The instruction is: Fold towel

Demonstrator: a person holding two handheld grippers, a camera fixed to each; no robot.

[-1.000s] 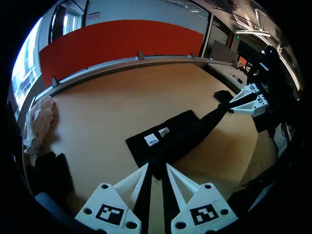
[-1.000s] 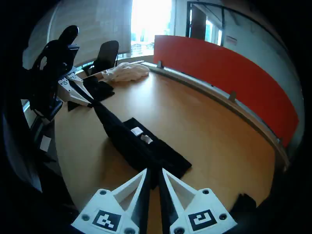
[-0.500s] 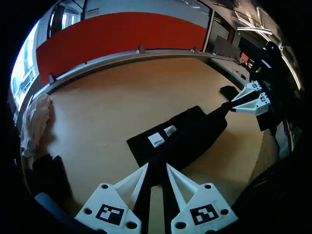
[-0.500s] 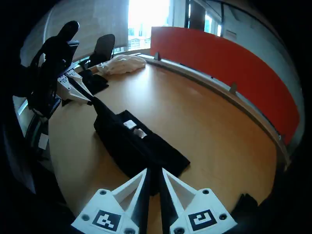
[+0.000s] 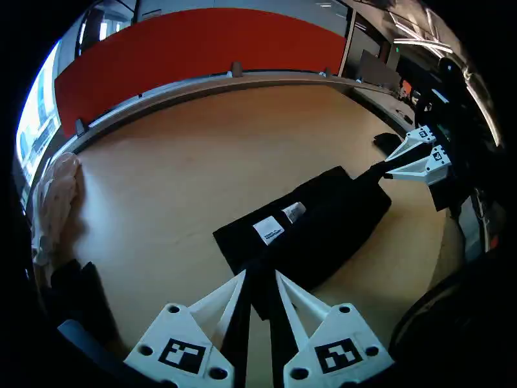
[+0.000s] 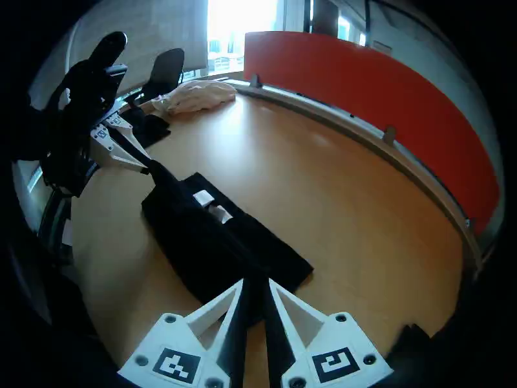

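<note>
Wooden table [image 5: 181, 161] under black towel [image 5: 336, 207], left gripper [image 5: 260, 275] and right gripper [image 6: 256, 283] each clenched on one end

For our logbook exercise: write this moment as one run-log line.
stage: fold under way | left gripper: shut on black towel corner | right gripper: shut on other corner | rest of towel: lying on wooden table

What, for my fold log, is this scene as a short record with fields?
Item: black fabric towel, stretched between both tongs, mostly resting on the light wooden table
Left tongs: shut on one towel end
Right tongs: shut on the opposite end
Tags: two white labels facing up on the towel
Nearby: pale crumpled cloth at the table's edge
</note>
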